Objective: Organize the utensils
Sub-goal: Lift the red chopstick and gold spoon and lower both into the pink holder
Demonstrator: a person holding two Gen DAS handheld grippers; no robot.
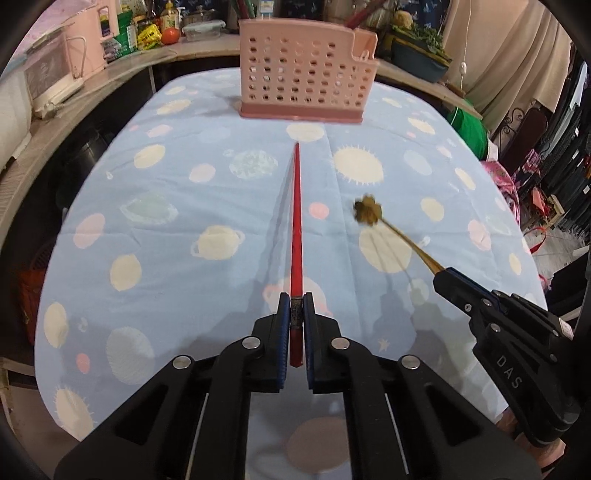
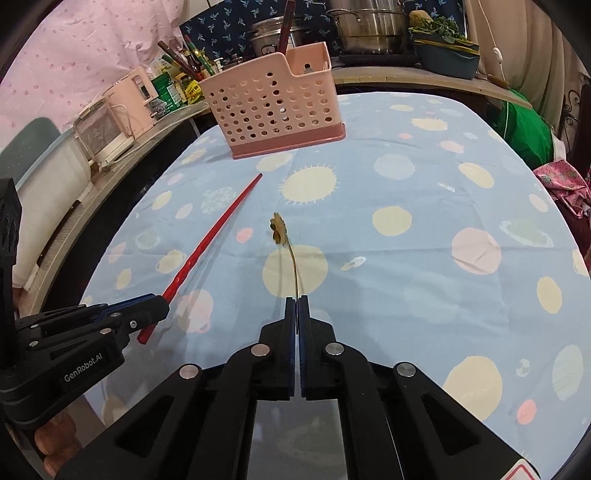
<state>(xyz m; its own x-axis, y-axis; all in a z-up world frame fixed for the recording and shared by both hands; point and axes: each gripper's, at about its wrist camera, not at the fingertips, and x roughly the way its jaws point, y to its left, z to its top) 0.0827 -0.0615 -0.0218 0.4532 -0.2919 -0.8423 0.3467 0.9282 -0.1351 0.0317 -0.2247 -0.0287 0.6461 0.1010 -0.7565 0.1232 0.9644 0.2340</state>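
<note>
A long red chopstick (image 1: 296,221) points away toward the pink perforated utensil basket (image 1: 303,74). My left gripper (image 1: 296,301) is shut on the chopstick near its thick end, and the stick hangs above the cloth. In the right wrist view the same chopstick (image 2: 218,236) slants up from the left gripper (image 2: 162,301). My right gripper (image 2: 297,297) is shut on the thin stem of a gold utensil with a flower-shaped head (image 2: 277,230). That flower utensil (image 1: 367,211) shows at the right of the left wrist view, held by the right gripper (image 1: 441,275). The basket (image 2: 273,107) stands at the table's far side.
The table wears a light blue cloth with planets and suns (image 1: 166,206). Behind it a counter (image 1: 74,96) carries a pink appliance, bottles, a tomato and containers. Steel pots (image 2: 365,29) and a blue tub (image 2: 447,55) sit at the back right; a green bag (image 2: 524,133) lies off the table's right edge.
</note>
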